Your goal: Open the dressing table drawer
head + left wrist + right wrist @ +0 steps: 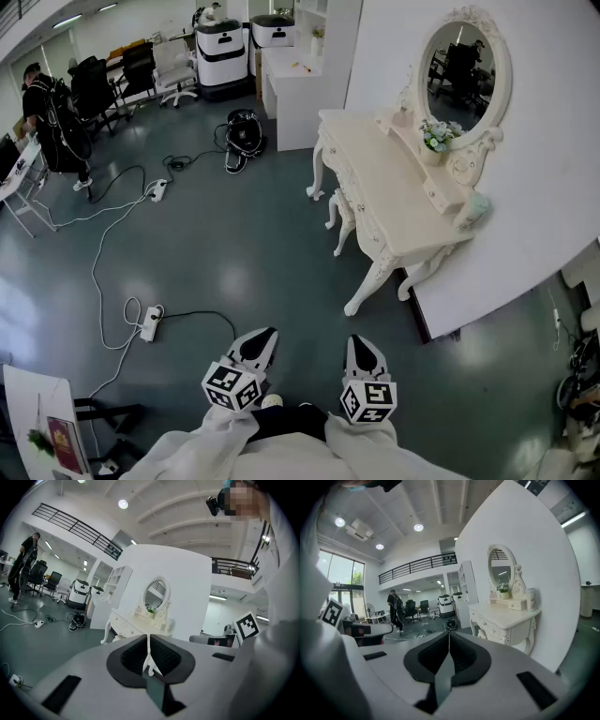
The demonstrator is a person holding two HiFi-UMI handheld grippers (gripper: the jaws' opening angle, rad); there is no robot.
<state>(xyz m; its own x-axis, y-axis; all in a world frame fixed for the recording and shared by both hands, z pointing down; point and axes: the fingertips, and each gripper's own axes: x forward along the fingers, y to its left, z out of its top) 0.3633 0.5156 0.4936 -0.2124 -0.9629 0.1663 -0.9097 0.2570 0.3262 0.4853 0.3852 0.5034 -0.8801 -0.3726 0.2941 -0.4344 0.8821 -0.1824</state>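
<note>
Now, left gripper (268, 333): jaws closed, empty.
Right gripper (362, 340): jaws closed, empty, beside the left.
Dressing table (398, 206): well ahead, against the white wall (534, 178).
Drawer (352, 178): shut, in the table's front.

Dressing table (394, 202) on grey floor (234, 262)

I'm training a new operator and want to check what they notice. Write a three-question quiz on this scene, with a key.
1. True or false: the left gripper is touching the dressing table.
2. The flowers stand: A) on a bed; B) on the dressing table; C) on a fridge.
3. Fill in: the jaws of the left gripper and the right gripper are ____.
Key: 1 false; 2 B; 3 shut.
</note>
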